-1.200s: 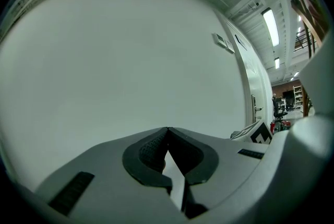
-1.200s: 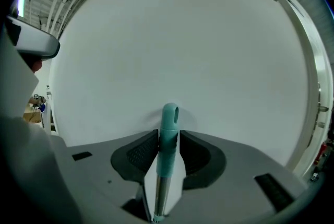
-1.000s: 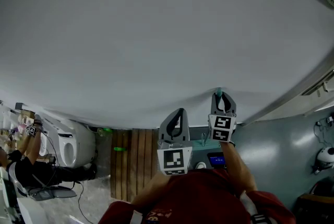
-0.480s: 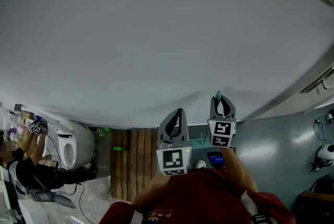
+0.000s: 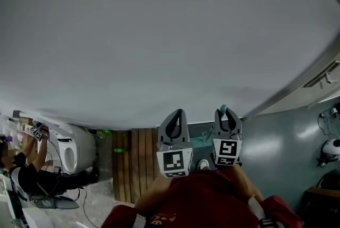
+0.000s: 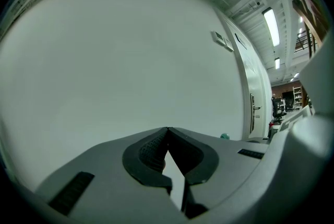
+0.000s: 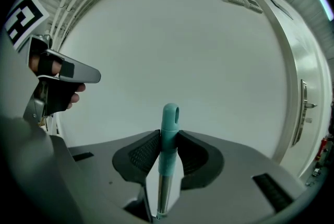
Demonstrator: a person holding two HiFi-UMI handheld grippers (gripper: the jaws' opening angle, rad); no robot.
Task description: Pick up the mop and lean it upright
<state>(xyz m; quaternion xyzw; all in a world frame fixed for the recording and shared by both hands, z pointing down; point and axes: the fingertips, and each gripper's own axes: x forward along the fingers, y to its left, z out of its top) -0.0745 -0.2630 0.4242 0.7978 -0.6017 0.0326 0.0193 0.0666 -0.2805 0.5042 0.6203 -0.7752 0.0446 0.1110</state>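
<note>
Change: Over the last second the right gripper (image 5: 226, 114) drew back from the grey wall (image 5: 159, 35) toward the person's red top (image 5: 202, 195) and now sat almost level with the left gripper (image 5: 175, 115). A blue-lit device that had shown just below it was no longer visible.
Right fingers: The fingers (image 7: 143, 152) pinched the teal end of the mop handle (image 7: 168, 134), which stood upright between them, its looped tip poking above the pads and bare metal shaft running down below.
Left fingers: The left fingers (image 6: 151, 152) were pressed together at the tips with nothing between them, pointing level at the wall.
Meaning for the task: The mop was already lifted and carried by its top end. Judging from the upright handle close to the wall, the leaning step looked near but not done, since the grip was not released.
Mop position: Its handle top was in the right gripper, near the wall and just beside the left gripper.
Hidden: The mop head and most of the shaft were out of every view, covered by the gripper bodies and the person's torso.
Unclear: Whether the handle touched the wall could not be told, nor whether the mop head rested on the floor.
Hard to make out: A small teal shape (image 5: 199, 142) between the grippers was too small to name.
</note>
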